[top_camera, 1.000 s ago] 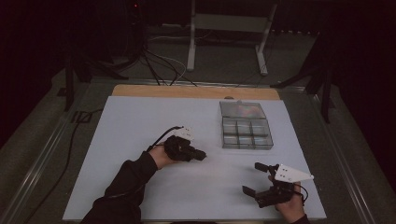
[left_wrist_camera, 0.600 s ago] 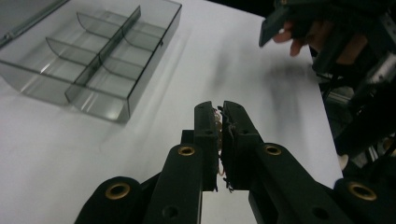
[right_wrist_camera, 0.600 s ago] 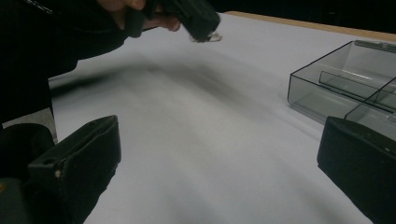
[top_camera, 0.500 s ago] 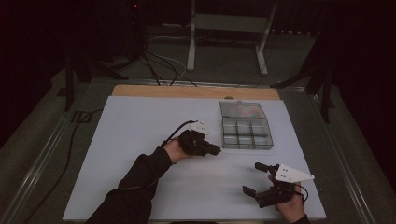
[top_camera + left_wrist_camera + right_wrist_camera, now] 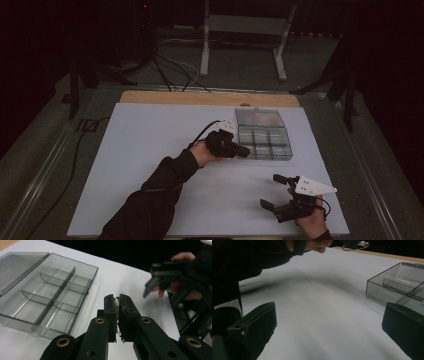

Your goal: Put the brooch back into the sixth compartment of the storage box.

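Compartment box (image 5: 264,136) on the table (image 5: 150,150), left tool (image 5: 241,151) at its left wall, right tool (image 5: 272,192) nearer.

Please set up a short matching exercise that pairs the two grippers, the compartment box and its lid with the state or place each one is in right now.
Things:
1. left gripper
2. right gripper
3. compartment box
4. box lid

States or places:
A. folded open, lying flat behind the compartments
B. jaws wide apart, resting low near the table's near edge
C. clear, divided into six, nothing visible inside
D. jaws pressed together on a small thin item, right beside the box

Pairs: 1-D, 2-B, 3-C, 4-A
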`<act>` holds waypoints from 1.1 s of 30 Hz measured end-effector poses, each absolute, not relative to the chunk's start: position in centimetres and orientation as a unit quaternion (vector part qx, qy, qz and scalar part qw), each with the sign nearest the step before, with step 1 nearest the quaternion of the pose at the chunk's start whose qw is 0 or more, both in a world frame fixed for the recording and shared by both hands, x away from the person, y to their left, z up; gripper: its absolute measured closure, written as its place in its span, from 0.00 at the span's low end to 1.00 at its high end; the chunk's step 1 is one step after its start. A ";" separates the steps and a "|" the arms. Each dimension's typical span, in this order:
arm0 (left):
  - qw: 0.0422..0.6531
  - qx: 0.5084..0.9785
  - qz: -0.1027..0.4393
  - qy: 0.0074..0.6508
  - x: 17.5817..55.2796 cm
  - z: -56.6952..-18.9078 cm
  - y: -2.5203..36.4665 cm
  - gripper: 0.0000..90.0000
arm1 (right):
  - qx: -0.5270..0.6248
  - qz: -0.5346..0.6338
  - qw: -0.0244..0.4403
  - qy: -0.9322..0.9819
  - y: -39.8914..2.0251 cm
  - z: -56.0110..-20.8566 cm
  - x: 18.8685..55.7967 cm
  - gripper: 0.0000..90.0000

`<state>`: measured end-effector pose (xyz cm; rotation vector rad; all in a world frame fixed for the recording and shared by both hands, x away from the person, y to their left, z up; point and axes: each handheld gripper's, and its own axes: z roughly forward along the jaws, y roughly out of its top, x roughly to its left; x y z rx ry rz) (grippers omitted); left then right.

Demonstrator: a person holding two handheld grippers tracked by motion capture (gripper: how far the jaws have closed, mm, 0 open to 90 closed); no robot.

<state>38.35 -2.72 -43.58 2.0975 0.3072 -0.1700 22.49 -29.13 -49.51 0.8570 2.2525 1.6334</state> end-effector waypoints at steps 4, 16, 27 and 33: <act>0.493 0.858 -0.071 0.128 38.8 -43.5 -3.7 0.97 | 0.291 0.557 0.117 0.769 -29.1 -49.5 22.5 0.00; 0.500 0.851 -0.086 0.138 40.1 -43.7 -6.7 0.97 | 0.291 0.560 0.116 0.767 -29.2 -49.4 22.4 0.00; 0.499 0.848 -0.085 0.159 41.0 -44.7 -9.3 0.97 | 0.288 0.561 0.117 0.767 -29.3 -49.3 22.3 0.00; 0.485 0.855 -0.077 0.168 41.5 -45.1 -10.9 0.97 | 0.288 0.563 0.118 0.765 -29.4 -49.2 22.3 0.00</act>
